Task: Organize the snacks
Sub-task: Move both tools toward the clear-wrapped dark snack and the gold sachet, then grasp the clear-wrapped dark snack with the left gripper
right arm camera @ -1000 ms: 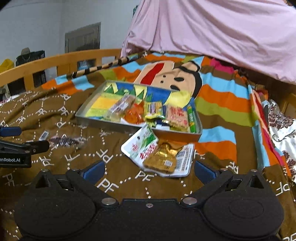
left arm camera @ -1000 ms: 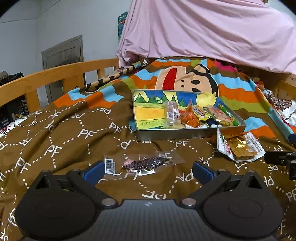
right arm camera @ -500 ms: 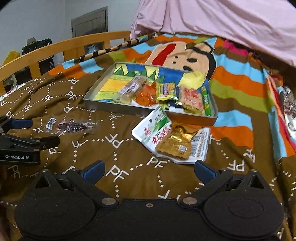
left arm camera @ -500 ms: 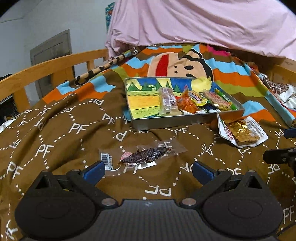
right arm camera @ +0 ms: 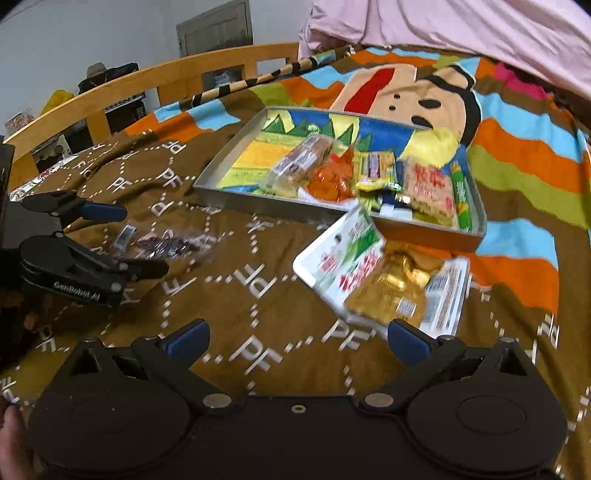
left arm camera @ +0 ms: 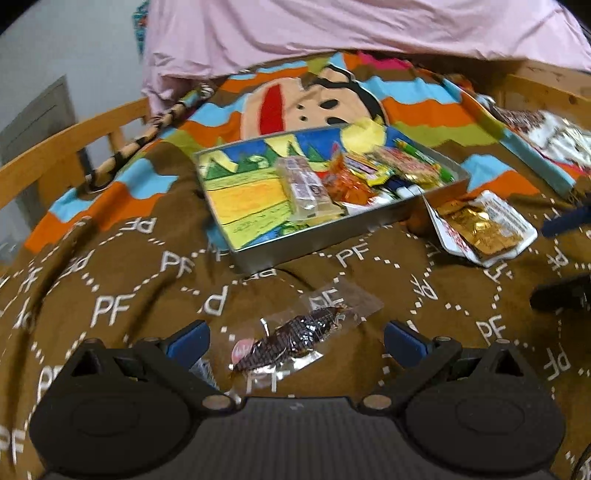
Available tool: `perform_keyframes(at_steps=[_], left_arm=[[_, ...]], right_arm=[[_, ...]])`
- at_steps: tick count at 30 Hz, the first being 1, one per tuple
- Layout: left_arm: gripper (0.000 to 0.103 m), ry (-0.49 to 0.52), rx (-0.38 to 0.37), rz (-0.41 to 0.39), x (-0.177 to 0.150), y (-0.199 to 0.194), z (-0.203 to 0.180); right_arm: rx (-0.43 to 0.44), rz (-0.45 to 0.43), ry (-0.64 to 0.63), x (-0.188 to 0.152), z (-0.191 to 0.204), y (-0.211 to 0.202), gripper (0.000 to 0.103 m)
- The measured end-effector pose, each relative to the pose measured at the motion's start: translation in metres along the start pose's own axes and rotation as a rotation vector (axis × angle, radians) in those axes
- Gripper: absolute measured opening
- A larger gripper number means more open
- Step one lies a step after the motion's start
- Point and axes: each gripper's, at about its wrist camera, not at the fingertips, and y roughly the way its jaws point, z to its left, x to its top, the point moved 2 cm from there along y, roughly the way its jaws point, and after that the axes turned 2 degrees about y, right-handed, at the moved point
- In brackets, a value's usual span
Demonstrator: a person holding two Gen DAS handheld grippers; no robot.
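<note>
A metal tin (left arm camera: 317, 242) (right arm camera: 266, 201) with a colourful painted bottom lies on the brown blanket and holds several snack packs along its right side. A clear packet with a dark snack (left arm camera: 295, 338) (right arm camera: 162, 243) lies on the blanket between the open fingers of my left gripper (left arm camera: 295, 341) (right arm camera: 136, 240). A white pack with a gold snack on it (right arm camera: 384, 280) (left arm camera: 480, 229) leans against the tin's near right corner. My right gripper (right arm camera: 295, 341) is open and empty, just in front of that pack.
A wooden bed rail (right arm camera: 147, 81) runs along the left. A pink sheet (left arm camera: 332, 29) hangs behind the tin. A striped cartoon blanket (right arm camera: 517, 155) covers the right side. A patterned cloth (left arm camera: 546, 133) lies far right.
Both grippers have moved forward and down. The dark snack packet now sits between the left fingers, and the white and gold pack is nearer the right gripper. Jaws stay open.
</note>
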Motion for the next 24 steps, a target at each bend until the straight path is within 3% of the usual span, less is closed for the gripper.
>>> perform_keyframes(at_steps=[8, 14, 18, 24], left_arm=[[0.102, 0.127, -0.181, 0.059, 0.004, 0.028, 0.016], [0.098, 0.104, -0.289, 0.127, -0.001, 0.043, 0.03], [0.094, 0.028, -0.297, 0.138, -0.003, 0.043, 0.035], [0.087, -0.102, -0.255, 0.162, -0.002, 0.037, 0.032]], right_arm=[[-0.076, -0.023, 0.047, 0.022, -0.034, 0.03, 0.102], [-0.123, -0.022, 0.113, 0.03, -0.054, 0.054, 0.099], [-0.092, 0.039, 0.154, 0.028, -0.057, 0.073, 0.09], [-0.045, 0.031, 0.109, 0.026, -0.043, 0.072, 0.077]])
